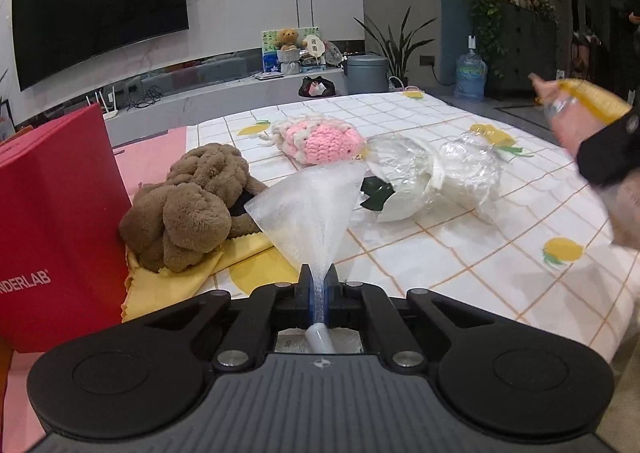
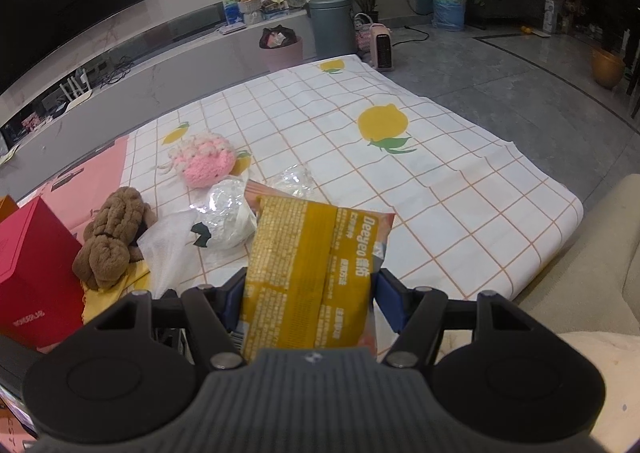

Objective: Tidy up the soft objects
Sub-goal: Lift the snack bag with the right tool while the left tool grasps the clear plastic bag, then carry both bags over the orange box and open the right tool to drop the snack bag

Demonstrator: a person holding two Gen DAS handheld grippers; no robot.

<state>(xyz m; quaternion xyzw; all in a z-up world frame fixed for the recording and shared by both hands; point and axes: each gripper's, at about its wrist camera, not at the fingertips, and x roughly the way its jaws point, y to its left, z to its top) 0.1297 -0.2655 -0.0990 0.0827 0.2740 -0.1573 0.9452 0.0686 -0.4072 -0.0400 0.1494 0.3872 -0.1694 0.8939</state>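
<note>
Left wrist: we see the lemon-print cloth (image 1: 460, 221) over the table, TV (image 1: 100, 5) behind. Left gripper (image 1: 319, 277) is clenched on white mesh (image 1: 308, 205); brown plush (image 1: 192, 205) sits against the red box (image 1: 52, 221) at the left edge.

Right wrist: right gripper (image 2: 308, 289) is grasping a yellow packet (image 2: 304, 265). Cloth's right half is open; bare floor (image 2: 500, 65) lies beyond.

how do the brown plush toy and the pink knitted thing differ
The brown plush toy is fuzzy and dark brown; the pink knitted thing is chunky yarn, pink with cream. The plush toy lies on a yellow cloth right by the red box; the knitted thing sits further away, directly on the lemon-print sheet. Both are soft, and no claw holds either.
</note>
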